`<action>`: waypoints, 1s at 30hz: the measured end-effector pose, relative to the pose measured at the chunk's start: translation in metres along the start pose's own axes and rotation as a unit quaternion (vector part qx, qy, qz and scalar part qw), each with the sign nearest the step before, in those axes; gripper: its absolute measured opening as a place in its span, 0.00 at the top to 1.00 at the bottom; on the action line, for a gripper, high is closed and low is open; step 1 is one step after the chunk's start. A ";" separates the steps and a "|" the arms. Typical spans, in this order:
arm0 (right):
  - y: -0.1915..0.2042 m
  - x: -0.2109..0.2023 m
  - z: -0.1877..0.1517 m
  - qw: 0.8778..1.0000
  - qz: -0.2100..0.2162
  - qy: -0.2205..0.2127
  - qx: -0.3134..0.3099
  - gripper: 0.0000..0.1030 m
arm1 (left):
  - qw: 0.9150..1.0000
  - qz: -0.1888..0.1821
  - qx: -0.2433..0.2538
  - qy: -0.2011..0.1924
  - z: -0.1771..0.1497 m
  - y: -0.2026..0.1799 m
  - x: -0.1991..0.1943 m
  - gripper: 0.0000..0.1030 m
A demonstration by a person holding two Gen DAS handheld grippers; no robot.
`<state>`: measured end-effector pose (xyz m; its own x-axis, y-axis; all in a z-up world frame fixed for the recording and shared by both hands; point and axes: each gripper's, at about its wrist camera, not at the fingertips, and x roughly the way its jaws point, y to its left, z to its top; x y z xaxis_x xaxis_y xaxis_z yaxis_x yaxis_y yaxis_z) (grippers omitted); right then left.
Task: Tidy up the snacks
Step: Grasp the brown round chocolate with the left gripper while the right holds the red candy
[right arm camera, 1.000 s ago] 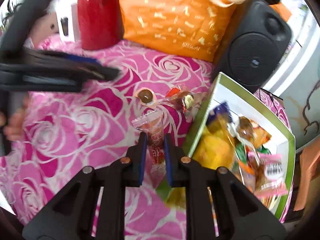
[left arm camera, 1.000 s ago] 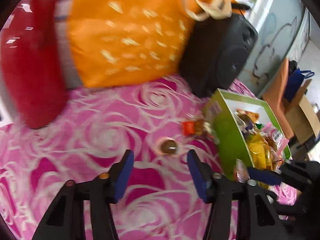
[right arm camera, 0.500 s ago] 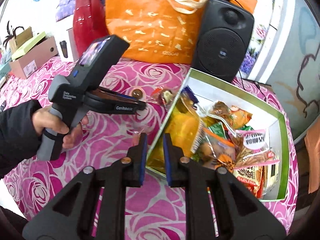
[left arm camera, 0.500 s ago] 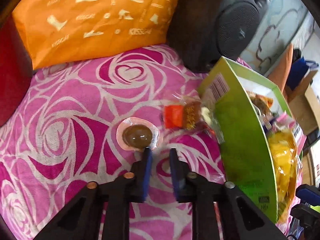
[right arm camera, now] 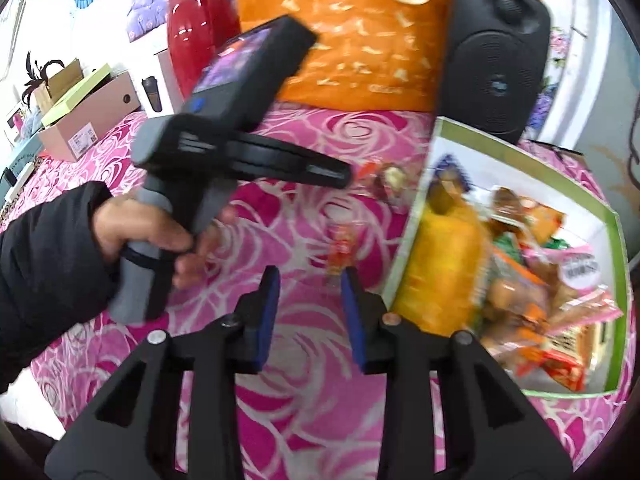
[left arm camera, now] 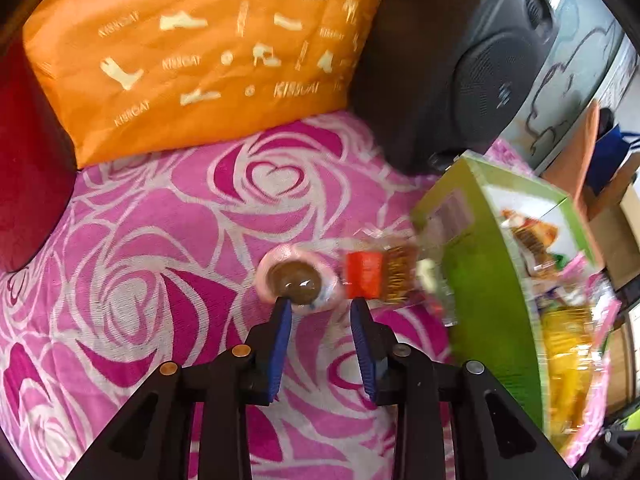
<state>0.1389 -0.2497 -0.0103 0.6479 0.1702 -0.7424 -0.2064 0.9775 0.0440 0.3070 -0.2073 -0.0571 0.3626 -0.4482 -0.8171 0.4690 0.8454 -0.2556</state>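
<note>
A round brown jelly cup (left arm camera: 298, 280) with a pink rim lies on the pink rose cloth. My left gripper (left arm camera: 320, 306) is right at its near edge, jaws opening, pads not pressing on it. Beside the cup is a clear packet (left arm camera: 380, 276) with red and brown snacks, against the green box (left arm camera: 480, 280). In the right wrist view my right gripper (right arm camera: 310, 276) has its jaws opening, with nothing between them. A small red packet (right arm camera: 340, 248), blurred, shows just past its right fingertip. The left gripper (right arm camera: 346, 176) reaches towards the clear packet (right arm camera: 384, 176).
The green box (right arm camera: 500, 146) holds several snack bags, a yellow one (right arm camera: 444, 264) nearest. Behind stand an orange bag (left arm camera: 200, 52), a black speaker (right arm camera: 496, 56) and a red jug (right arm camera: 192, 28). A hand in a dark sleeve (right arm camera: 140, 224) holds the left gripper. Cardboard boxes (right arm camera: 88, 120) sit far left.
The left gripper came forward and down to the jelly cup, shut, then parted again. The right gripper let go of the red packet and its jaws parted.
</note>
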 end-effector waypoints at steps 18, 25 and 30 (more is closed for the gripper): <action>0.046 0.069 0.022 0.981 -0.168 0.065 -0.066 0.66 | 0.999 -0.012 -0.008 -0.030 -0.005 0.034 -0.032 0.74; 0.032 0.062 0.009 0.985 -0.160 0.058 -0.006 0.68 | 0.999 -0.015 0.034 -0.016 0.023 -0.003 0.008 0.70; 0.027 0.065 0.007 0.987 -0.153 0.055 0.018 0.69 | 0.997 0.011 0.079 -0.017 0.017 -0.003 0.010 0.73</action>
<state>0.1809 -0.2110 -0.0528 0.5922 -0.1458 -0.7925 0.0135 0.9851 -0.1712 0.3228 -0.2196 -0.0558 0.4004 -0.4413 -0.8031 0.5802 0.8004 -0.1506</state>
